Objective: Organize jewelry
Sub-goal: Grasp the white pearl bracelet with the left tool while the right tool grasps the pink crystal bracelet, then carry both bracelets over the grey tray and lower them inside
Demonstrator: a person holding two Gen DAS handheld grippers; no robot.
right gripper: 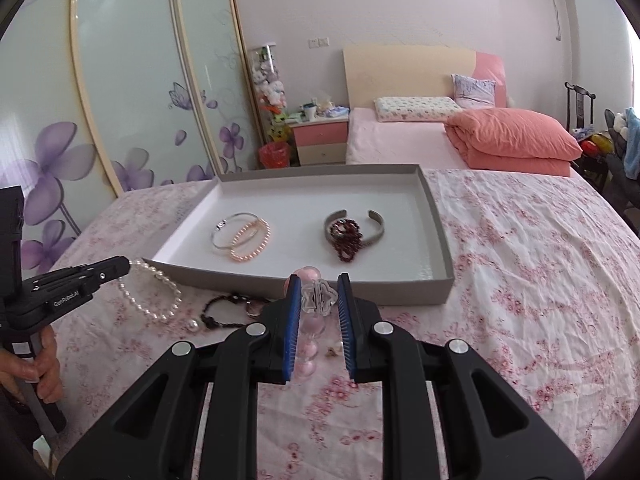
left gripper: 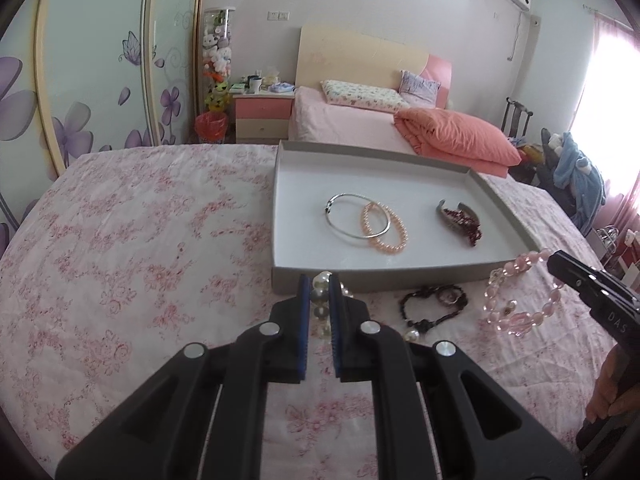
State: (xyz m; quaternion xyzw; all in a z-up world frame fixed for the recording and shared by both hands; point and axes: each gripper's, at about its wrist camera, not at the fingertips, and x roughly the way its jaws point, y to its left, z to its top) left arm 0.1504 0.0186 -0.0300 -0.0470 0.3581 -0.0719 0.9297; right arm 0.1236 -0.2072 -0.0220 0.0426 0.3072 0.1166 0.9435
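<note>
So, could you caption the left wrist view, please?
Left gripper grips a pearl bracelet before the tray.
</note>
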